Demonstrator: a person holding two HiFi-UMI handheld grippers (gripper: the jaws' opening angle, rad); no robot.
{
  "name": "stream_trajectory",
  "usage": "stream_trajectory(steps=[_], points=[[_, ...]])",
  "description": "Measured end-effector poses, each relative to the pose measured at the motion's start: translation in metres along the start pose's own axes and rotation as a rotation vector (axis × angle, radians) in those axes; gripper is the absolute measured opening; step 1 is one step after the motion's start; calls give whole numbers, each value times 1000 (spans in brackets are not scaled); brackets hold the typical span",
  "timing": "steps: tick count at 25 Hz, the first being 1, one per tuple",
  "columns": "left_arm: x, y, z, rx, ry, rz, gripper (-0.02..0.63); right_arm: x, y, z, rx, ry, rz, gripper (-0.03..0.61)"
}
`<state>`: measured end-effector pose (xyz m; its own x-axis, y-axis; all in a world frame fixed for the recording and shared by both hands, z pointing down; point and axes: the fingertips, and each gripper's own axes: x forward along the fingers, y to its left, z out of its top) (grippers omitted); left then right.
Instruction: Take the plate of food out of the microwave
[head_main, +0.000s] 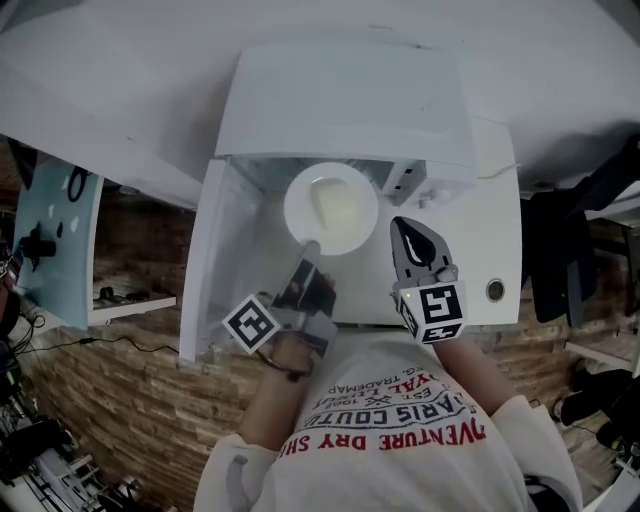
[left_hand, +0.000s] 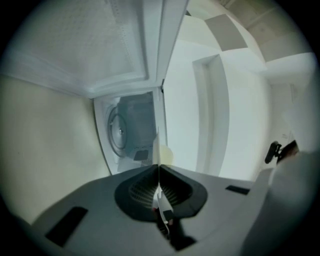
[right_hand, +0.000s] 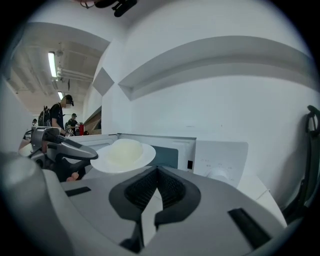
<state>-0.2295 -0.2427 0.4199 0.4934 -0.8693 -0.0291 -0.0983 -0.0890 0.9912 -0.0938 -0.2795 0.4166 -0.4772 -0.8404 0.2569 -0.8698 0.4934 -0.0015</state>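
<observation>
Most of the microwave (head_main: 340, 100) cavity is hidden from my head view, covered by its own top and by the plate (head_main: 300, 205) at its mouth. In the left gripper view the plate shows only edge-on, as a thin white line. Item: plate, white, round, carrying one pale mound of food (head_main: 338, 210); I cannot tell what kind. Item: microwave, white, door (head_main: 205, 270) swung open to the left. Item: left gripper (head_main: 308, 252), jaws closed on the plate's near rim, the rim pinched between the pads. The plate is level and reaches away from the jaws toward the cavity. Item: right gripper (head_main: 402, 228), jaws together, nothing between them, just right of the plate and apart from it. In the right gripper view the plate sits up and to the left of these jaws.
</observation>
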Motion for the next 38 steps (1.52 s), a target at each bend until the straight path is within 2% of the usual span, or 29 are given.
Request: stream_trajectory(steps=[7, 19, 24, 29, 38], points=[[7, -30, -6, 30, 28, -68, 14, -5, -7, 17, -12, -37, -10, 3], [16, -42, 4, 19, 44, -93, 14, -8, -12, 35, -54, -93, -60, 3], [18, -41, 9, 13, 32, -94, 14, -3, -11, 34, -54, -80, -54, 3], [17, -41, 10, 43, 24, -87, 14, 0, -8, 29, -54, -52, -41, 3], [20, -40, 8, 14, 22, -87, 14, -1, -11, 29, -55, -43, -39, 3]])
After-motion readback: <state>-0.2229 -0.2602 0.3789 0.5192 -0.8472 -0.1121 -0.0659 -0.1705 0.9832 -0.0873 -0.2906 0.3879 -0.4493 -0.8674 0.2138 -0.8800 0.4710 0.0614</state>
